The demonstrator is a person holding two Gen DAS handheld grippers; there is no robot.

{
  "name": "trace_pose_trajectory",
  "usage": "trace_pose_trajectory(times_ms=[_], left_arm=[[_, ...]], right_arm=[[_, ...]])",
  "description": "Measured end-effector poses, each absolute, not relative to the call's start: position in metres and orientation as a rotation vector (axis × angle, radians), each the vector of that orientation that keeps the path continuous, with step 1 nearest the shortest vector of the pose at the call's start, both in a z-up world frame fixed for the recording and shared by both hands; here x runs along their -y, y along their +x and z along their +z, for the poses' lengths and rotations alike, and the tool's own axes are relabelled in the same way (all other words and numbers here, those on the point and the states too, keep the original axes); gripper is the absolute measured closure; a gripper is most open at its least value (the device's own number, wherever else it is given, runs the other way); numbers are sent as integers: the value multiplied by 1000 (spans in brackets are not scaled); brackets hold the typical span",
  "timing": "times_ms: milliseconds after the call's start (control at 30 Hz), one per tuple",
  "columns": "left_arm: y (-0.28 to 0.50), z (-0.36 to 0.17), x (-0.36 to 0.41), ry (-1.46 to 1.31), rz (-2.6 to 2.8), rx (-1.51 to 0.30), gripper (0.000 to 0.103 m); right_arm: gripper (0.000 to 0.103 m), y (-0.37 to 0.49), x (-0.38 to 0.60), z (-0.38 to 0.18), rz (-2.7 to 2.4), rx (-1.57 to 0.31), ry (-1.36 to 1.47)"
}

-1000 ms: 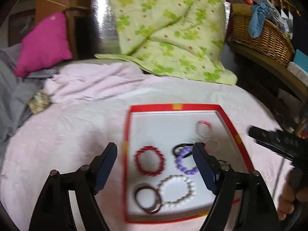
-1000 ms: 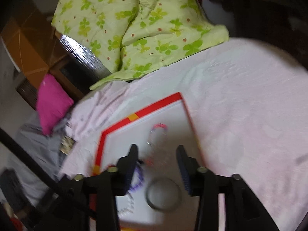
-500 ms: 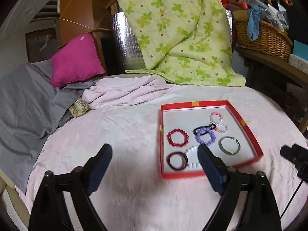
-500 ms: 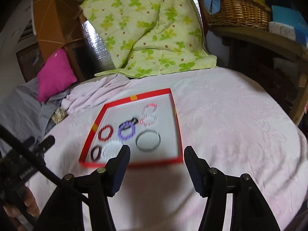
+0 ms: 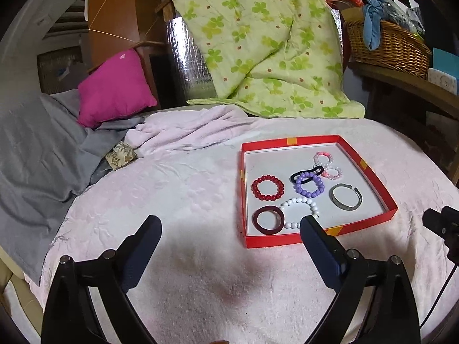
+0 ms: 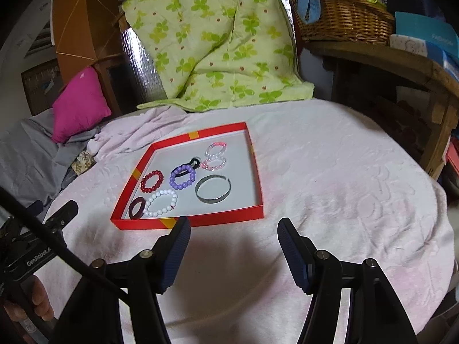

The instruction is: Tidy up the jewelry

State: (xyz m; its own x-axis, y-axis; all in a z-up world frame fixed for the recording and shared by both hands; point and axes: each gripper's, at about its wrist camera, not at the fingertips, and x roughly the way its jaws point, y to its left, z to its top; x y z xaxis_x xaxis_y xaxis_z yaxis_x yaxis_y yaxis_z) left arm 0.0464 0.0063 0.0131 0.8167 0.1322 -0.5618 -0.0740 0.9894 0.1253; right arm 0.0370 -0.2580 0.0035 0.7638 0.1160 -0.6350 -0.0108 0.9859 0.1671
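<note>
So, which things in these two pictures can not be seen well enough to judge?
- Dark red ring, right wrist view: the red tray wall hides its lower edge.
- White bead bracelet, left wrist view: the left tool finger covers one end.
- Black hair tie: the purple bead bracelet overlaps it.
- Wicker basket contents: too cluttered to tell.
</note>
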Motion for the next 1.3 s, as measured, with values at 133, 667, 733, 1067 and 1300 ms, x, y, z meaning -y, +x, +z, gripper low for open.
trace_pose_trajectory(times_ms=[133,667,733,1067,1300], left_arm=[[49,10,-5,117,103,-616,6],[55,3,-10,123,128,-637,6],[55,2,-9,132,131,-640,6],[57,-1,-8,126,104,-680,6],[64,-7,-3,130,82,-751,6]], right_arm=[[36,43,248,2,81,-703,149],[36,46,241,1,75,-699,155],[36,47,241,0,73,-701,160],[36,49,242,-1,72,-701,161],[36,49,246,-2,62,-696,165]])
